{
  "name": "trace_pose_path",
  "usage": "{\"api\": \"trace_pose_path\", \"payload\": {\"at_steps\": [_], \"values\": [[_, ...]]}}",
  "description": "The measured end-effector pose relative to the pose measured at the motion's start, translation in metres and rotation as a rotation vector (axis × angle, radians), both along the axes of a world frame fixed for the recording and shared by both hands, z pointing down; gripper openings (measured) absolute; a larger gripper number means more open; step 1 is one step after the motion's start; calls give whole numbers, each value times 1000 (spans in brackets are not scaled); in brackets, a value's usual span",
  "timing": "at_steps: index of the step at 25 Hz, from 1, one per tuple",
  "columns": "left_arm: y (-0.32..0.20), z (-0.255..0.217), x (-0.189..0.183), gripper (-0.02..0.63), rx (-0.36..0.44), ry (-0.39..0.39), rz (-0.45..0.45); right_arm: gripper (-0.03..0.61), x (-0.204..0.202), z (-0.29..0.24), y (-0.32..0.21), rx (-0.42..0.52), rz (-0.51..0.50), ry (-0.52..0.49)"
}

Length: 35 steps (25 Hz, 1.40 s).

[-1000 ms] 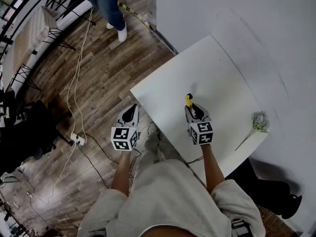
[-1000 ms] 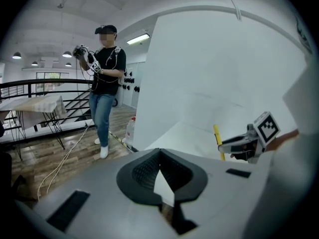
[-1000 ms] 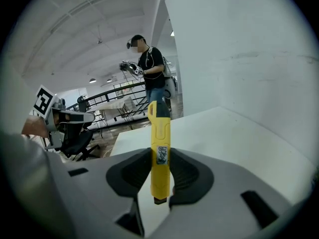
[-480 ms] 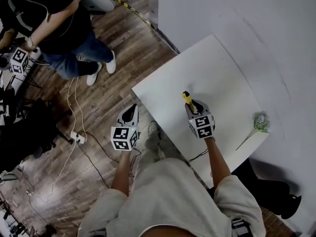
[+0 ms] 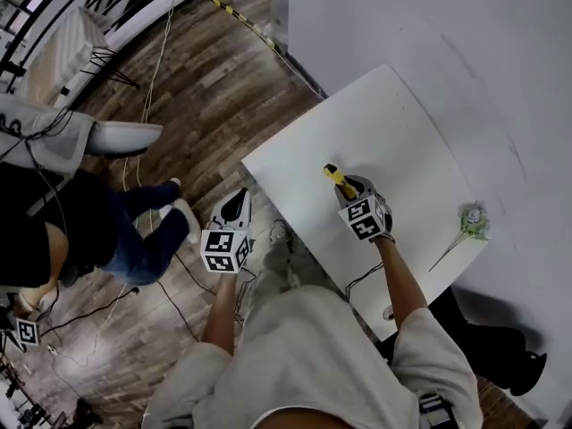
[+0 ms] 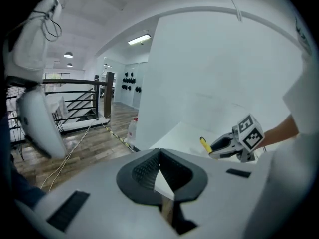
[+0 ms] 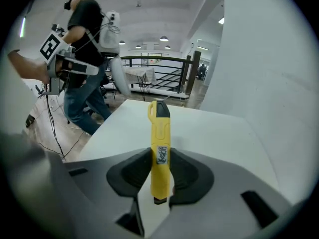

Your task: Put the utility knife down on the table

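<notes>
The yellow utility knife [image 5: 337,179] with a black tip sticks out of my right gripper [image 5: 350,191], which is shut on it above the near part of the white table [image 5: 393,123]. In the right gripper view the knife [image 7: 159,133] stands upright between the pads, which press its lower body, with the tabletop [image 7: 214,128] behind it. My left gripper [image 5: 236,202] is shut and holds nothing; it hangs over the wooden floor just off the table's left edge. The left gripper view shows its jaws [image 6: 159,156] with tips together, and the right gripper [image 6: 225,144] with the knife [image 6: 205,144] beyond.
An artificial flower [image 5: 466,222] lies at the table's right edge. A person [image 5: 107,231] with marker grippers moves on the floor at the left, also in the right gripper view [image 7: 84,49]. Cables [image 5: 143,105] cross the floor. White walls stand behind the table.
My right gripper has rolled and sunk a little toward the table; the knife's tip now leans further left. The other person has moved from the top of the view to the left. My left gripper stayed put.
</notes>
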<state>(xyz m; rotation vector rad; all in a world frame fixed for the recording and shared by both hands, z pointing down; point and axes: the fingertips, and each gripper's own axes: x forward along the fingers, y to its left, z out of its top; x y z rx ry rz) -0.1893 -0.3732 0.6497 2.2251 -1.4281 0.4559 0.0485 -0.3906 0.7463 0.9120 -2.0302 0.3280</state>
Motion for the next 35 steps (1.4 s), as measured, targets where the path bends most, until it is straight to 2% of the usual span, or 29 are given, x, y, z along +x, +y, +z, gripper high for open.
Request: {"api": "trace_pose_path", "payload": {"at_steps": [24,35], "values": [[5,-5,-10,6,7,-7,-20,112,-5,46,-28,-192,-4,64],[5,-6,-12,6,11,-8,-35,114,-7,51,-32,-219,-6,62]]}}
